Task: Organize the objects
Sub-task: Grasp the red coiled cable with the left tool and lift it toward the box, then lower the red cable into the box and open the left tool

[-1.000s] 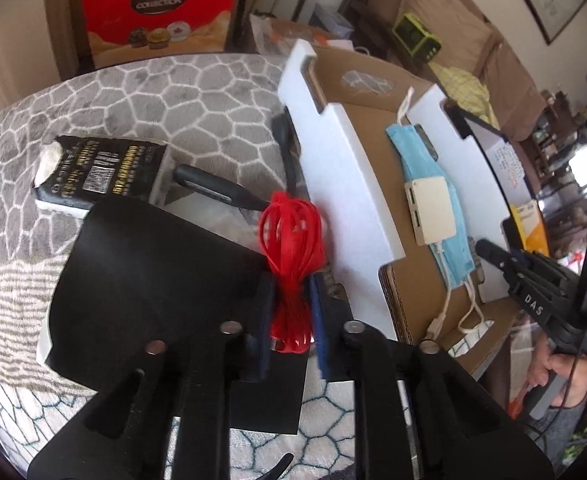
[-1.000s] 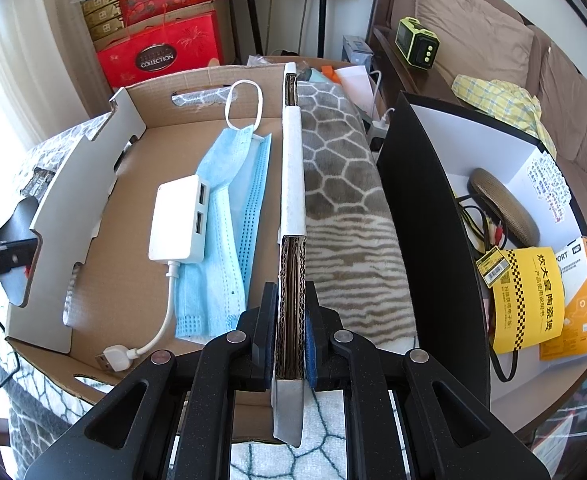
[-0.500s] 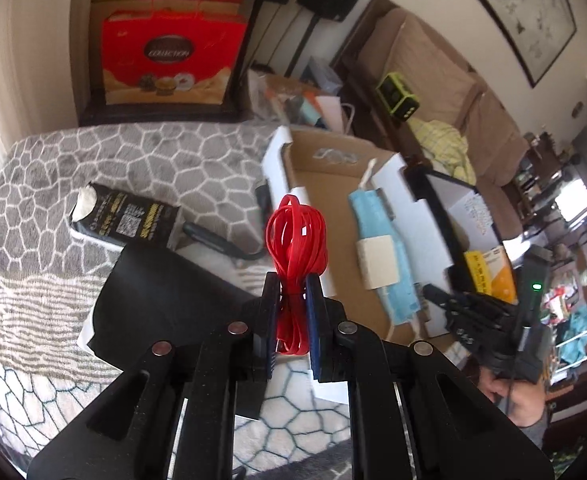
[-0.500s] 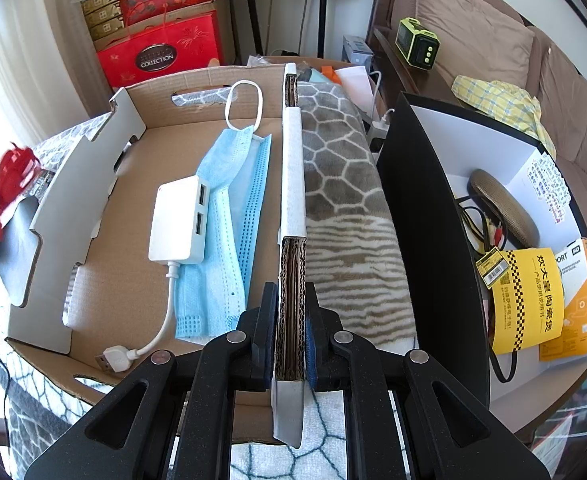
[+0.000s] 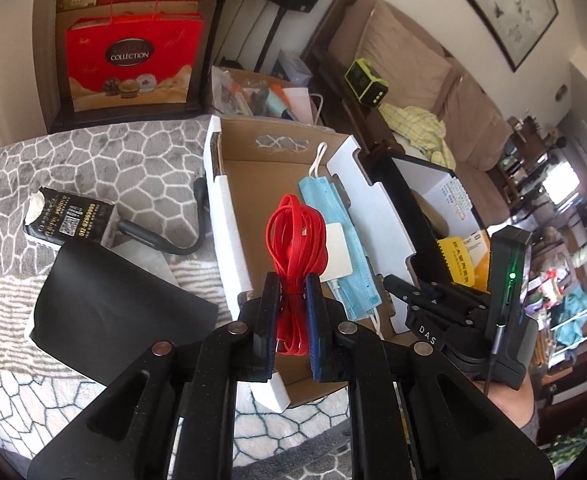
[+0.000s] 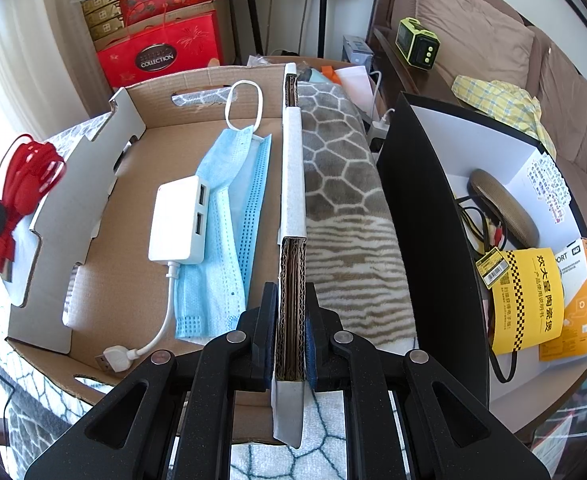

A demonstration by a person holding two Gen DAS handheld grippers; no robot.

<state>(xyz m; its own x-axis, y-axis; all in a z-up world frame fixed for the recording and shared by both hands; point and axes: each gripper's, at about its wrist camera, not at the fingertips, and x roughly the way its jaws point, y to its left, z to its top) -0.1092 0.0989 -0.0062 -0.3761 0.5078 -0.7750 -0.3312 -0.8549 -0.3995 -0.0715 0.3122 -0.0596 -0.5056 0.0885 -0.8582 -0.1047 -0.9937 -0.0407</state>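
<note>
**Cable in the air, box partly filled, several items still out**

Your left hand-held gripper (image 5: 290,312) is pinched tight on the red cable (image 5: 296,236), a coiled bundle. The loops stick up above the pads and the tail hangs below. The bundle is off the blanket, roughly over the near left wall of the cardboard box (image 5: 235,196), not set down yet.

Your right hand-held gripper (image 6: 290,332) is clamped fully on the box's right wall (image 6: 292,184), the corrugated edge sandwiched between the pads. Looks like you are steadying the box.

Done so far, judging by what lies inside: the blue face mask (image 6: 229,216) is flat on the box floor, and the white USB hub (image 6: 178,220) sits on top of it, its cord trailing toward the near edge. The left half of the floor is bare.

Left to do, as I read it:
- drop the red cable into that bare half and let go
- the black packet (image 5: 67,220) with the torn end, still on the blanket (image 5: 93,152) left of the box
- the black bendy stick-like gadget (image 5: 181,236) just beside the box wall; can't tell what it is
- the black sheet (image 5: 109,312) near your left gripper, maybe a lid, unclear if it counts

The black-walled box (image 6: 425,240) to the right already holds cables, a case and leaflets. No way to say whether that one is part of the job.
</note>
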